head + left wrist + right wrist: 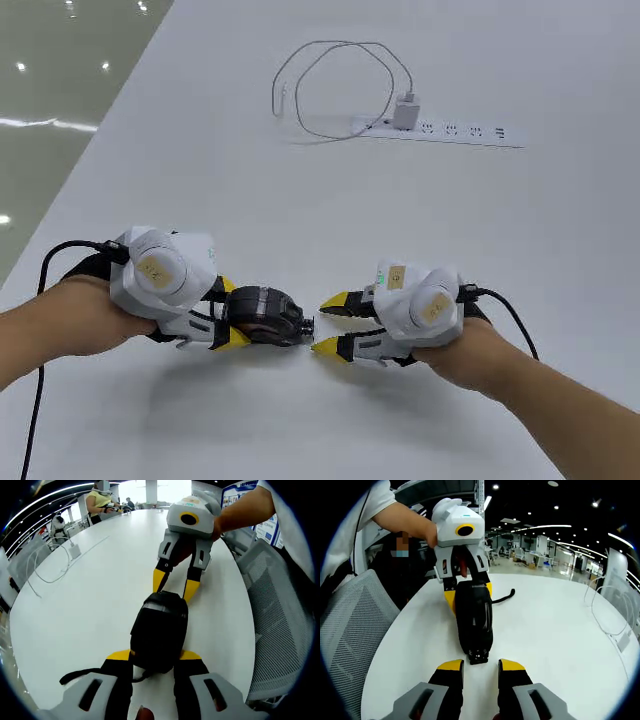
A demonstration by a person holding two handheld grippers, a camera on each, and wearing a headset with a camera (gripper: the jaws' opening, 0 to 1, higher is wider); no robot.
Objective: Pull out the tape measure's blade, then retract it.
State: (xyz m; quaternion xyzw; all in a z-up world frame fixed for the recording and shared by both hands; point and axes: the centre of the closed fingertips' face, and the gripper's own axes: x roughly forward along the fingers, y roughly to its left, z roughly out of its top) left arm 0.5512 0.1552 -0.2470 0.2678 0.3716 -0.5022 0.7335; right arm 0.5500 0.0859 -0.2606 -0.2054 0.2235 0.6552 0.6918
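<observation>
Your left gripper (232, 312) and right gripper (330, 323): pale grey shells, tan square stickers (153, 268), black jaws tipped yellow. Black cables (62, 245) trail off toward 8 and 4 o'clock. White short sleeves (290, 530).

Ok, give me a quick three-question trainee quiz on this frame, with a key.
1. True or false: the right claw is shut on the tape measure.
2. Which one grips the tape measure's case? A. the left claw B. the right claw C. a bare hand
3. Fill in: a white ___ is plugged into the power strip.
Key: 1 false, its jaws stand open just short of the tape measure; 2 A; 3 charger.
</observation>
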